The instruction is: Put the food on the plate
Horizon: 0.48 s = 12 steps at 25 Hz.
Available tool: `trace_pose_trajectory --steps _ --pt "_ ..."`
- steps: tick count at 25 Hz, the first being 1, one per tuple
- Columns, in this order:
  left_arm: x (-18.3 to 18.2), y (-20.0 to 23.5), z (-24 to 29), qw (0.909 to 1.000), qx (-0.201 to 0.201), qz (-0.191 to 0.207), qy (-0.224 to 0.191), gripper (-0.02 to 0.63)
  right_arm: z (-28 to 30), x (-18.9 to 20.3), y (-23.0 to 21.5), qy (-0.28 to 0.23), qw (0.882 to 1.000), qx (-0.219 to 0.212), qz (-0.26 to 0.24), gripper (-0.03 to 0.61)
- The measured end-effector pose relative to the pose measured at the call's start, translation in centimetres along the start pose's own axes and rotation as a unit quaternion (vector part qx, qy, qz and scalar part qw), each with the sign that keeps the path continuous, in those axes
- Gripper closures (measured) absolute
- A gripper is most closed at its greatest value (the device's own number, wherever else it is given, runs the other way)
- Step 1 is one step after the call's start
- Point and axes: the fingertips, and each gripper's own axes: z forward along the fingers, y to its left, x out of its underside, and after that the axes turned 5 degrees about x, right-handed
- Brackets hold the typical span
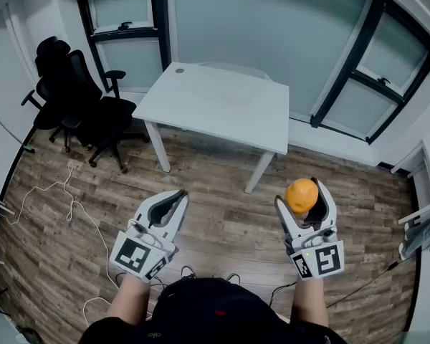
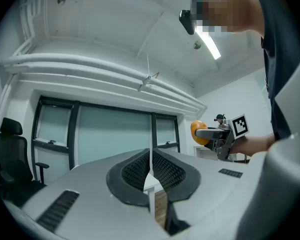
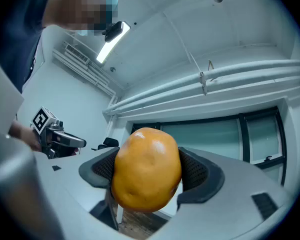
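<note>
Held forward side by side, the left tongs [image 1: 178, 198] are closed and empty, the right tongs [image 1: 299, 192] clamp an orange food [image 3: 146, 169].

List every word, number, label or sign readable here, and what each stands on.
No text can be read.
Cubes on the left gripper and right gripper: black-and-white square markers only, no letters or numbers.
Small light print on the person's dark top: too small to read.

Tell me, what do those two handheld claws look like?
The left gripper and right gripper are matching pale grey shells, each with two curved jaws lined with black ribbed pads. Each carries a white cube printed with black square markers. The person wears a dark top.
</note>
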Motion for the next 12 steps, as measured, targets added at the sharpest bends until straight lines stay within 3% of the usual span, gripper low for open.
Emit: trace_pose_trajectory --steps 12 --pt "0.4 0.4 -1.3 1.0000 0.004 -0.003 0.004 0.578 0.5 0.3 1.7 0.011 1.000 -0.010 -0.008 0.199"
